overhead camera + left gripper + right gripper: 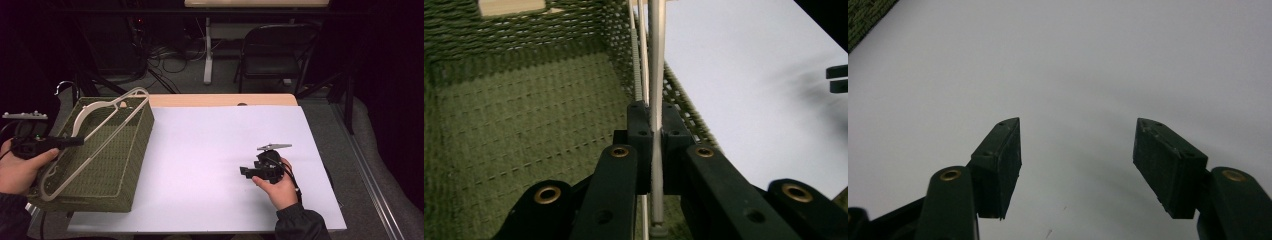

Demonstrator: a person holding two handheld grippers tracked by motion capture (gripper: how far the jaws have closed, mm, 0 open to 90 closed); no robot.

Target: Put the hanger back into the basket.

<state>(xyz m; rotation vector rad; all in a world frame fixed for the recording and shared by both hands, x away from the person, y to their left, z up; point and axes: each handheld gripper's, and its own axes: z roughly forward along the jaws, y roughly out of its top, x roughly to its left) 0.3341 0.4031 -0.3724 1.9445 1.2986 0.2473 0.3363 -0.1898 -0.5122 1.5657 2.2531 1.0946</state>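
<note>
In the high view, our left gripper [75, 141] holds the cream hanger [100, 132] over the green basket [127, 165], not yet released. Left gripper view: jaws clamped on its bar [655, 75]. Right gripper view: right gripper [1077, 150] wide, empty, over the white table [1098, 60].

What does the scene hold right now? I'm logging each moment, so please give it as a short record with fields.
held thing: cream hanger, tilted over the basket
left tool: shut on the hanger's thin bar
container: green woven basket at the table's left edge
right tool: open, nothing between its jaws, over the white sheet
background: folding chair behind the table
</note>
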